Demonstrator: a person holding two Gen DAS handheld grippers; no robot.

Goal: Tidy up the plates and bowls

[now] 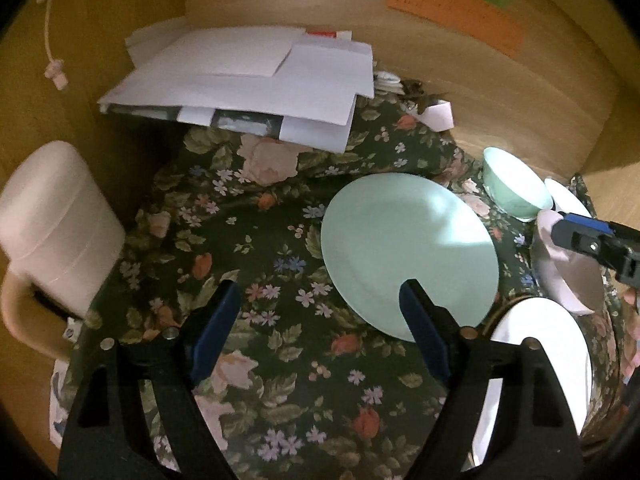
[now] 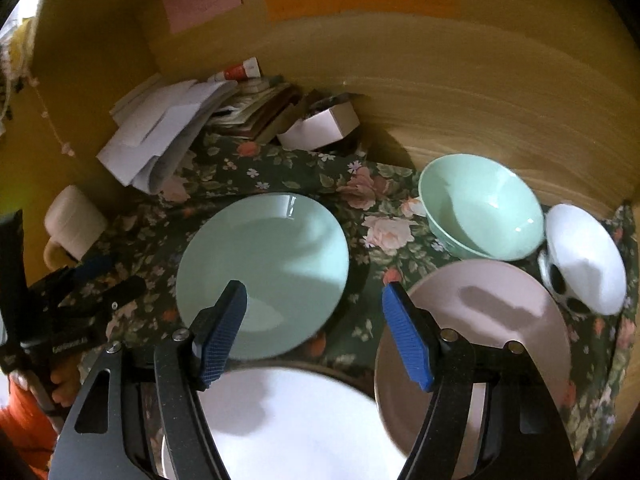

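Worktop [image 2: 460,152] under a floral cloth [image 2: 384,200], set in a wooden corner, both views read left to right. At the left edge stands a cream mug [image 1: 56,216], handle toward the viewer; behind it, in the back left corner, a paper stack [image 1: 248,80] and a small white box [image 2: 320,128] lie clear of the dishes. The left claw [image 1: 316,312] hovers wide open and empty over bare cloth, its right finger overlapping the near rim of the green plate [image 2: 262,276], probably lined up to take that rim. The green plate lies flat at mid-worktop. Nearest the front edge lies a white plate [image 2: 296,420], just beside the green one. The right claw [image 2: 314,312] hangs wide open, holding nothing, above the gap between green plate and pink plate [image 2: 480,320], which keeps either within reach. The pink plate sits to the right front. Behind it, toward the back right, the green bowl [image 2: 480,208] stands upright, and the white bowl [image 2: 584,256] with dark spots on its outside stands touching or just beside it at the right edge. No dish is stacked yet, so sorting appears barely begun; like shapes would likely nest together.
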